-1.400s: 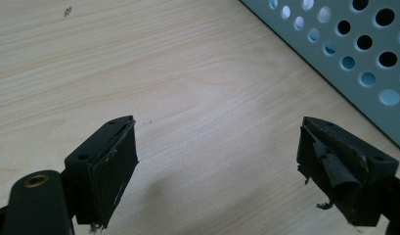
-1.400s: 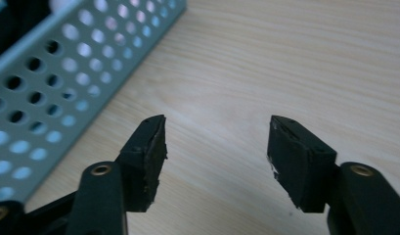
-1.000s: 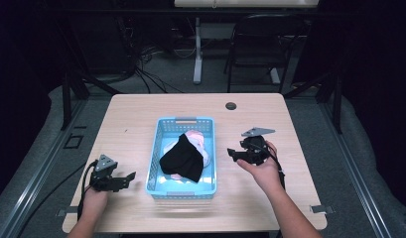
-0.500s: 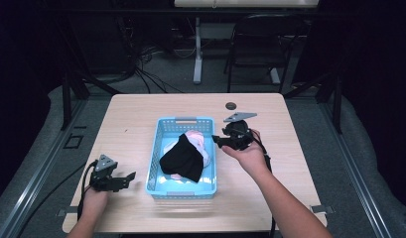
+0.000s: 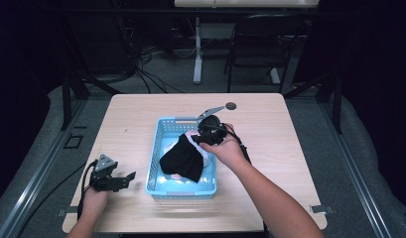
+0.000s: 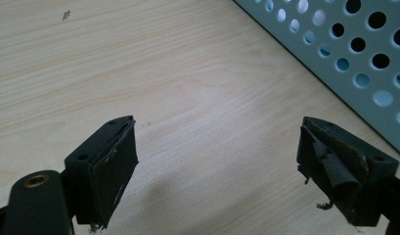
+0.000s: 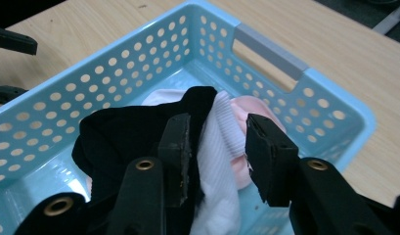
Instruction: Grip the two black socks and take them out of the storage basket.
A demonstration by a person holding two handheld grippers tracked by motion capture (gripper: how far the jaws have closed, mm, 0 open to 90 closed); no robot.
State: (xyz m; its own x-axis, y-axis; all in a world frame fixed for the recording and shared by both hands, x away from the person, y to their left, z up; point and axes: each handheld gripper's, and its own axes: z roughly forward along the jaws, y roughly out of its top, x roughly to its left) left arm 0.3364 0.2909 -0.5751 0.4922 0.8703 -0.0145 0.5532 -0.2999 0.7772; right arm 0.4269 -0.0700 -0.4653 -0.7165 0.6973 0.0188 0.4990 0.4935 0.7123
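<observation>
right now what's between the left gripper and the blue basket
Only bare wooden table. The left gripper view shows empty tabletop between the open left gripper and the basket; the high view agrees.

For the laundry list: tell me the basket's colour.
Light blue basket with round holes, clearest in the right gripper view.

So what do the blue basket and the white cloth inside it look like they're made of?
Basket: looks like moulded plastic, light blue and slightly glossy, with rows of punched round holes and a cut-out handle. White cloth: seems a soft knitted fabric, matte, with fine ribbing and loose folds; the exact fibre can't be told.
</observation>
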